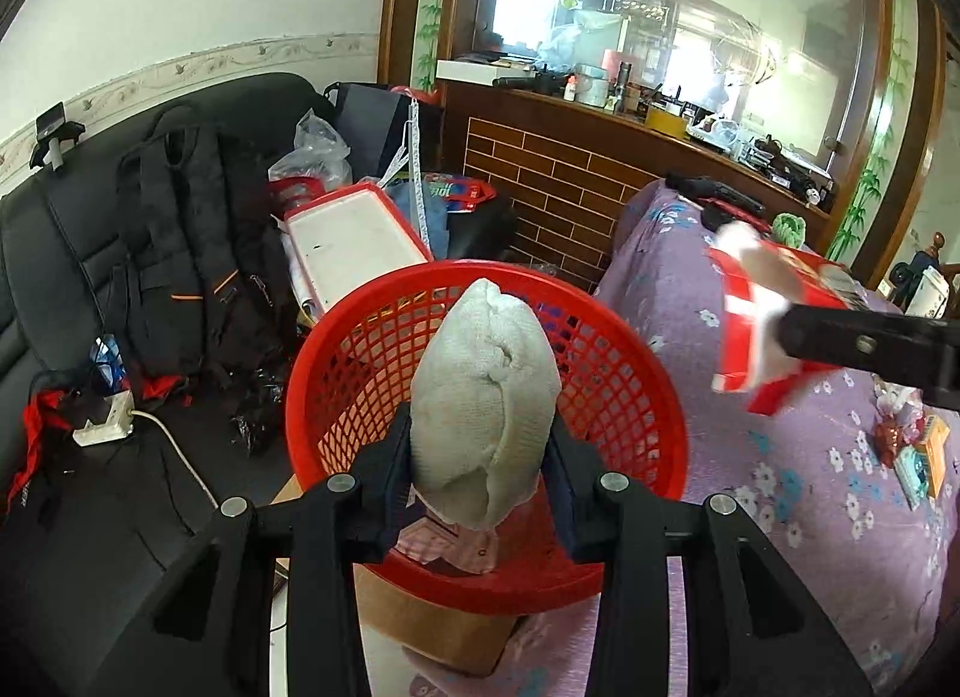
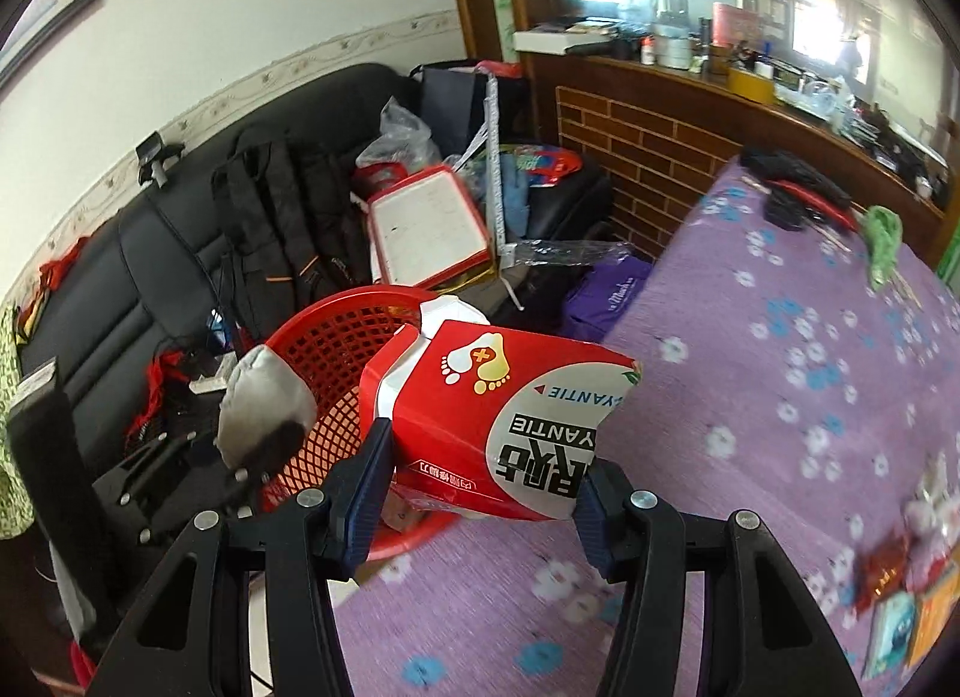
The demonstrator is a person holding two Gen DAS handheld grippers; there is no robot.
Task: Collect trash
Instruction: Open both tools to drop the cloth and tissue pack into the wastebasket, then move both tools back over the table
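So a balled-up white sock (image 1: 483, 403) was pinched by the left gripper (image 1: 480, 457) right over the red mesh basket (image 1: 630, 397). Meanwhile a red carton (image 2: 504, 427) was clamped in the right gripper (image 2: 480, 493), held beside the basket's rim above the purple flowered bedspread (image 2: 780, 397).

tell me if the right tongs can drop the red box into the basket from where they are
Probably not quite yet: the right tongs hold the red box beside the red basket, over the purple cover. Nothing blocks the way; the sock hangs left.
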